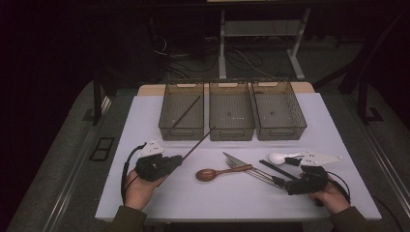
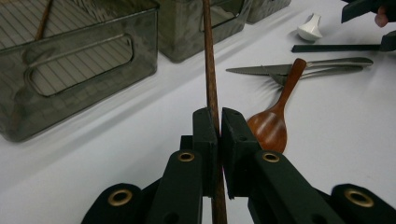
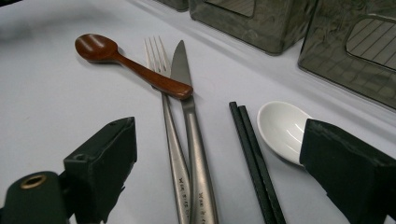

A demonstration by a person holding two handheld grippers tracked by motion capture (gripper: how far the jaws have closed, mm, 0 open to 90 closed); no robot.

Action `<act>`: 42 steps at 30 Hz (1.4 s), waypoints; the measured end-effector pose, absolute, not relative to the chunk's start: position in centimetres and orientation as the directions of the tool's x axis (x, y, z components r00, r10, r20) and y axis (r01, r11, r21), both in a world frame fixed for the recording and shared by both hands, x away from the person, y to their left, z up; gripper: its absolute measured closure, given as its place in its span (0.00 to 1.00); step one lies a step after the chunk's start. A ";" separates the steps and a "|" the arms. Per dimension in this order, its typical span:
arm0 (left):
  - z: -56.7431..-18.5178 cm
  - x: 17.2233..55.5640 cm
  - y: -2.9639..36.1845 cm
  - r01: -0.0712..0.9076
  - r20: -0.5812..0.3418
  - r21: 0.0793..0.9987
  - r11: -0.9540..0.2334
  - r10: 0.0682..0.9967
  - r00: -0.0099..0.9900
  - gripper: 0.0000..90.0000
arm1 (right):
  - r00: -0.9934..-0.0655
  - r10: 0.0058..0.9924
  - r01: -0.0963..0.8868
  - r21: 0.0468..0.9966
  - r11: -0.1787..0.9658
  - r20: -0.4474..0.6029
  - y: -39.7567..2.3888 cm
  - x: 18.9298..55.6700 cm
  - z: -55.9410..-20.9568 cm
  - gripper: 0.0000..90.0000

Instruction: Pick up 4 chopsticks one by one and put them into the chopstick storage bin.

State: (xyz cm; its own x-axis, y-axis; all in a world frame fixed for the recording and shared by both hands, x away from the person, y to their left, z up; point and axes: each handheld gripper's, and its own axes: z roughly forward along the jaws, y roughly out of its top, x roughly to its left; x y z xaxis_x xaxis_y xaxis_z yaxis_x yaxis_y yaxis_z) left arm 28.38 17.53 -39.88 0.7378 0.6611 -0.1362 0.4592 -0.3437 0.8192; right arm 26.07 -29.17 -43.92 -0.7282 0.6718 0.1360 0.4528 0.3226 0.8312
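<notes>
While the left claw (image 2: 218, 122) pinches a brown chopstick (image 2: 211, 74), the right claw (image 3: 219, 161) gapes empty.

High view overlooks table (image 1: 145, 193); gripper views close, low.

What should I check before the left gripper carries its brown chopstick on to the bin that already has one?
1. Grip: left gripper shut on the brown chopstick: ok.
2. Target: left bin already holds a matching chopstick: ok.
3. Path: the held chopstick's tip sits near the bins' front walls, over the gap between left and middle bin; whether it clears the rim: cannot tell.
4. Right gripper open, over the fork, knife and black chopsticks, away from the left side: ok.
5. Wooden spoon lies on the table, apart from the left gripper: ok.
</notes>
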 end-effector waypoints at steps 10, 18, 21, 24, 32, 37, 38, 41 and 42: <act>-39.3 29.4 17.5 0.456 -0.149 0.832 -0.316 0.665 0.732 0.93 | -0.726 0.675 0.454 0.831 0.322 0.135 -29.2 26.1 -43.9 0.12; -38.7 30.6 17.9 0.456 -0.157 0.842 -0.290 0.677 0.720 0.93 | -0.725 0.676 0.455 0.830 0.323 0.134 -29.2 26.2 -44.0 0.12; -38.5 31.1 18.0 0.453 -0.155 0.845 -0.285 0.680 0.717 0.93 | -0.724 0.676 0.455 0.830 0.322 0.135 -29.2 26.2 -44.0 0.12; -38.3 31.6 17.9 0.452 -0.158 0.849 -0.274 0.684 0.712 0.93 | -0.724 0.676 0.455 0.831 0.321 0.135 -29.2 26.2 -44.0 0.12; -37.8 32.7 17.8 0.444 -0.153 0.855 -0.267 0.688 0.709 0.93 | -0.724 0.677 0.454 0.832 0.319 0.135 -29.3 26.2 -43.9 0.12; -37.4 33.5 17.6 0.438 -0.147 0.859 -0.264 0.693 0.705 0.93 | -0.722 0.679 0.455 0.832 0.317 0.137 -29.3 26.2 -43.9 0.12; -37.3 33.7 17.6 0.437 -0.146 0.860 -0.263 0.694 0.705 0.93 | -0.721 0.679 0.455 0.832 0.316 0.137 -29.3 26.2 -43.9 0.12; -37.0 34.3 17.6 0.435 -0.142 0.862 -0.261 0.699 0.701 0.93 | -0.720 0.679 0.457 0.832 0.313 0.140 -29.3 26.1 -43.9 0.12; -36.9 34.5 17.5 0.432 -0.139 0.863 -0.261 0.700 0.700 0.93 | -0.720 0.679 0.457 0.832 0.313 0.141 -29.4 26.1 -43.9 0.12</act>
State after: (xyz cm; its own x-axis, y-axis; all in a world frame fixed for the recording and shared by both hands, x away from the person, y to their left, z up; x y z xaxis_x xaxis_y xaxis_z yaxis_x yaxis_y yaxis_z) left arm 34.53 17.54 -36.90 0.7004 0.7001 -0.1390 0.4324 -0.2613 0.8630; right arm 26.13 -29.35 -43.89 -0.7205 0.6790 0.1408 0.4574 0.3127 0.8324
